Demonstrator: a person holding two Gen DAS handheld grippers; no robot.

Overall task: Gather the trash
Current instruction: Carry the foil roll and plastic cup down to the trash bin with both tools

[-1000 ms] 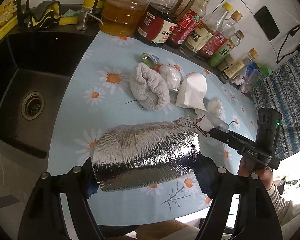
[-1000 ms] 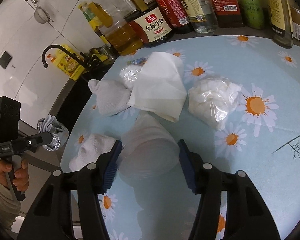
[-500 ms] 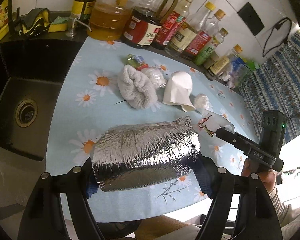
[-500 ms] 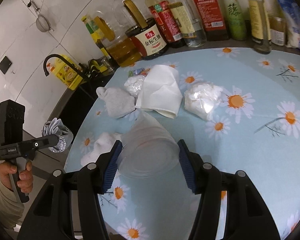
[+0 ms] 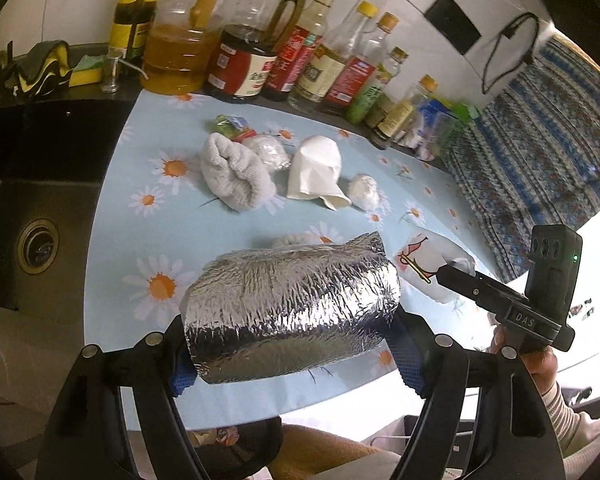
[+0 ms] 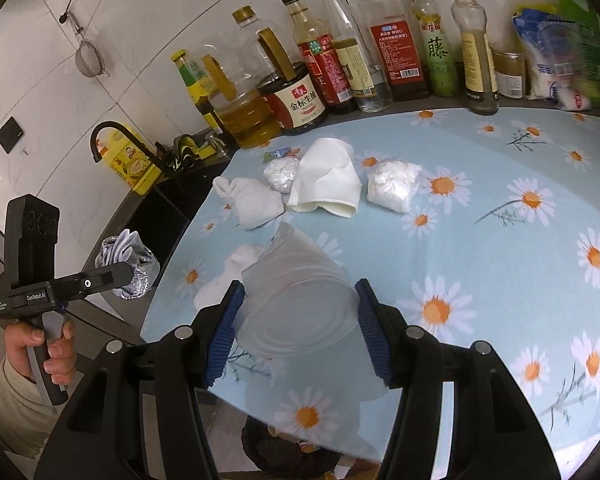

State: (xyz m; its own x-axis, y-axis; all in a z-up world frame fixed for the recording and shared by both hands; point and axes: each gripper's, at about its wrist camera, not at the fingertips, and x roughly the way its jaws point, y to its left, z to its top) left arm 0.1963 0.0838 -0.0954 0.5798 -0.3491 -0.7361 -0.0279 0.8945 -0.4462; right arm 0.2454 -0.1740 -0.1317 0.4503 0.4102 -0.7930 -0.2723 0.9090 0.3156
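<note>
My left gripper (image 5: 294, 360) is shut on a crinkled silver foil bundle (image 5: 292, 304), held above the near edge of the daisy-print table (image 5: 112, 216). My right gripper (image 6: 298, 332) is shut on a clear plastic cup (image 6: 296, 292), lifted off the table. In the left wrist view the cup (image 5: 424, 264) shows a red print. On the table lie a grey-white cloth (image 5: 236, 178), a white paper napkin (image 5: 316, 172), two crumpled plastic wads (image 5: 364, 192) (image 5: 268, 152), a coloured wrapper (image 5: 230, 124) and a white tissue wad (image 6: 228, 272).
A black sink (image 5: 32, 200) lies left of the table, with a black tap (image 6: 112, 132) behind it. A row of oil and sauce bottles (image 5: 260, 60) lines the back wall. A blue patterned cloth (image 5: 520, 140) covers the right side.
Both grippers have risen and drawn back from the table with their loads. The cup has moved away from the napkin and plastic wad. The foil bundle stays clamped as before.
</note>
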